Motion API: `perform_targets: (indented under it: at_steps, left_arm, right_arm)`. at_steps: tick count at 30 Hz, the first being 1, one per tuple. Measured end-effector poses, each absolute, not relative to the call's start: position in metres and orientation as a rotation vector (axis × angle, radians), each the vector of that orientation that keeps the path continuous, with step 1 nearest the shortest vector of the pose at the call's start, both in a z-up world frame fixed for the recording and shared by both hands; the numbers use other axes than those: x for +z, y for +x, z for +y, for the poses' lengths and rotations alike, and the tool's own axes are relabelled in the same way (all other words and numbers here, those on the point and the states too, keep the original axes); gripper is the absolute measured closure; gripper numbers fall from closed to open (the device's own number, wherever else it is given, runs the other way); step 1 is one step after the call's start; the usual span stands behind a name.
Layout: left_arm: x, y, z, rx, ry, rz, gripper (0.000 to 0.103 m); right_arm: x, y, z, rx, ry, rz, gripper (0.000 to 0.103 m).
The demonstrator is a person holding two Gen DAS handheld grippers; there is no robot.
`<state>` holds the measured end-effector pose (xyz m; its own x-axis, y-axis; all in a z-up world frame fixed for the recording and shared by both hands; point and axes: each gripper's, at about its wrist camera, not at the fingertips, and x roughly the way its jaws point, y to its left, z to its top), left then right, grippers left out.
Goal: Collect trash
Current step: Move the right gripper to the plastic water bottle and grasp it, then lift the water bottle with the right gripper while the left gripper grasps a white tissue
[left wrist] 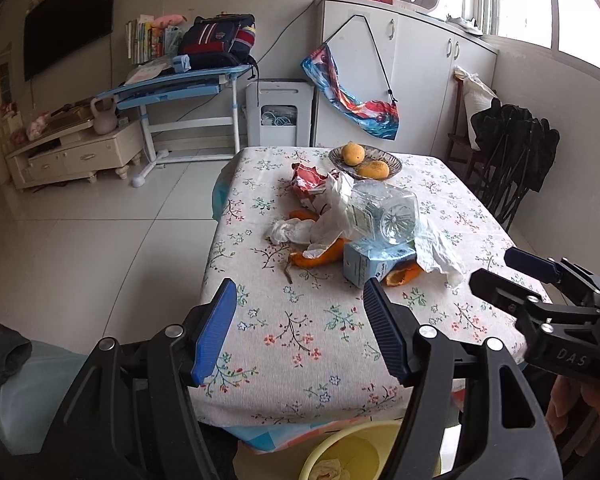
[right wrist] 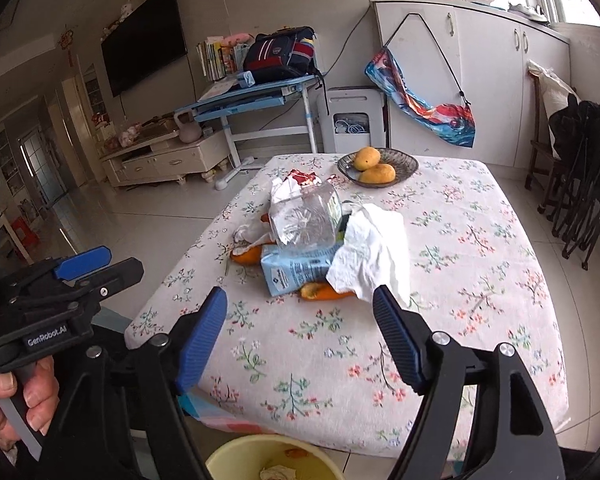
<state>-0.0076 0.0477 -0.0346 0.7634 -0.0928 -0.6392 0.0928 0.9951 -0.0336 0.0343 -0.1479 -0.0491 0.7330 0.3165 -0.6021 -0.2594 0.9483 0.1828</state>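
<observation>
Right wrist view, yellow bin [right wrist: 236, 456] holding crumpled tissue [right wrist: 276, 473], bowl [right wrist: 404, 162] with two mangoes [right wrist: 367, 159], both grippers empty, jaws apart

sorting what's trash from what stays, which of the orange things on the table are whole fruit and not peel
The two mangoes in the grey dish at the table's far end are whole. The orange pieces under the blue carton are hollowed peel.

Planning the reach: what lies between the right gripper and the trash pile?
Only bare flowered tablecloth lies between the open right gripper and the trash pile, as the right wrist view shows.
</observation>
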Motion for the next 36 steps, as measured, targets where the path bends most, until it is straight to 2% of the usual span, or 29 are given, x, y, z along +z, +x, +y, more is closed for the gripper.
perform_targets:
  at_steps: [13,15,16,20,28,34,36]
  left_arm:
    - [-0.049,0.044,0.063,-0.082,-0.064,0.719,0.040]
    - [-0.051,0.050,0.063,-0.086,-0.065,0.724,0.040]
    - [-0.051,0.053,0.061,-0.092,-0.064,0.725,0.040]
    - [-0.054,0.075,0.049,-0.114,-0.032,0.738,0.040]
    - [-0.078,0.130,0.012,-0.175,0.012,0.817,0.040]
    - [-0.098,0.158,-0.021,-0.177,0.131,0.841,0.040]
    - [-0.104,0.167,-0.027,-0.182,0.149,0.854,0.045]
  right_arm:
    - [-0.083,0.136,-0.110,0.241,-0.034,0.741,0.029]
    - [-0.088,0.144,-0.113,0.247,-0.032,0.750,0.034]
    - [-0.089,0.147,-0.115,0.255,-0.026,0.754,0.042]
    - [-0.081,0.149,-0.130,0.279,0.016,0.713,0.044]
    - [-0.060,0.142,-0.169,0.314,0.208,0.665,0.045]
    - [-0.069,0.147,-0.213,0.354,0.506,0.688,0.045]
    - [-0.074,0.149,-0.227,0.364,0.612,0.692,0.045]
